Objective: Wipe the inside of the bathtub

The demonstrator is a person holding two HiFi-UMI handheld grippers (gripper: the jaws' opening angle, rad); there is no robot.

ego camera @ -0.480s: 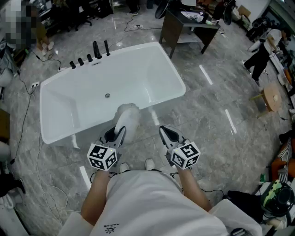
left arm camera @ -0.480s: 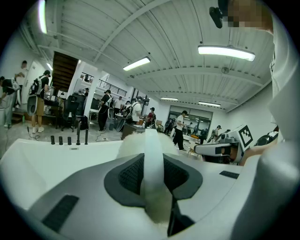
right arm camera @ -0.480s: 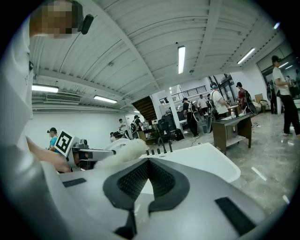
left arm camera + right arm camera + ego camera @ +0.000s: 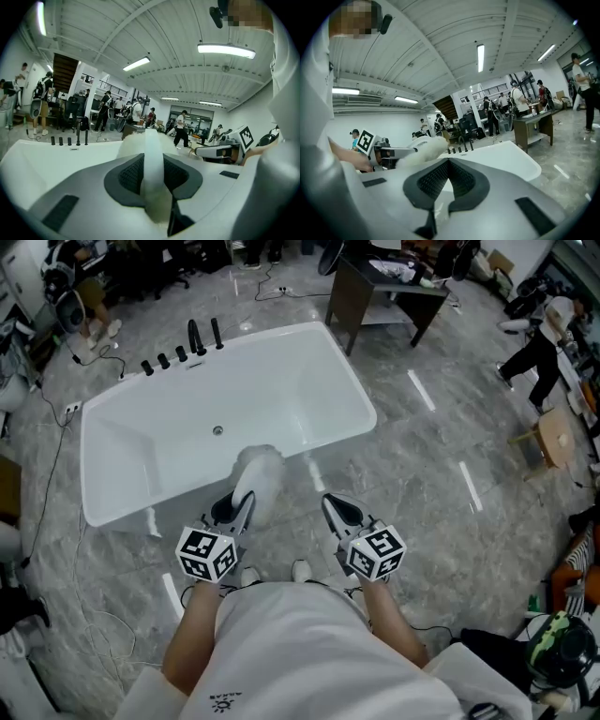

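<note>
A white freestanding bathtub [image 4: 131, 442] stands on the grey marble floor in the head view, with a drain [image 4: 217, 430] in its bottom and black taps [image 4: 183, 346] on its far rim. My left gripper [image 4: 244, 509] is shut on a fluffy white wiping mitt [image 4: 260, 479], which hangs over the tub's near rim. In the left gripper view the mitt [image 4: 152, 187] fills the gap between the jaws. My right gripper [image 4: 335, 512] is shut and holds nothing, to the right of the mitt and outside the tub, above the floor.
A dark desk [image 4: 380, 296] stands beyond the tub's far right corner. Cables [image 4: 56, 474] trail across the floor on the left. A person [image 4: 534, 348] stands at the far right near a wooden stool [image 4: 553, 439]. My feet [image 4: 300, 570] are close to the tub's near side.
The view has shifted very slightly; both grippers and the mitt stay in nearly the same place at the tub's near rim.
</note>
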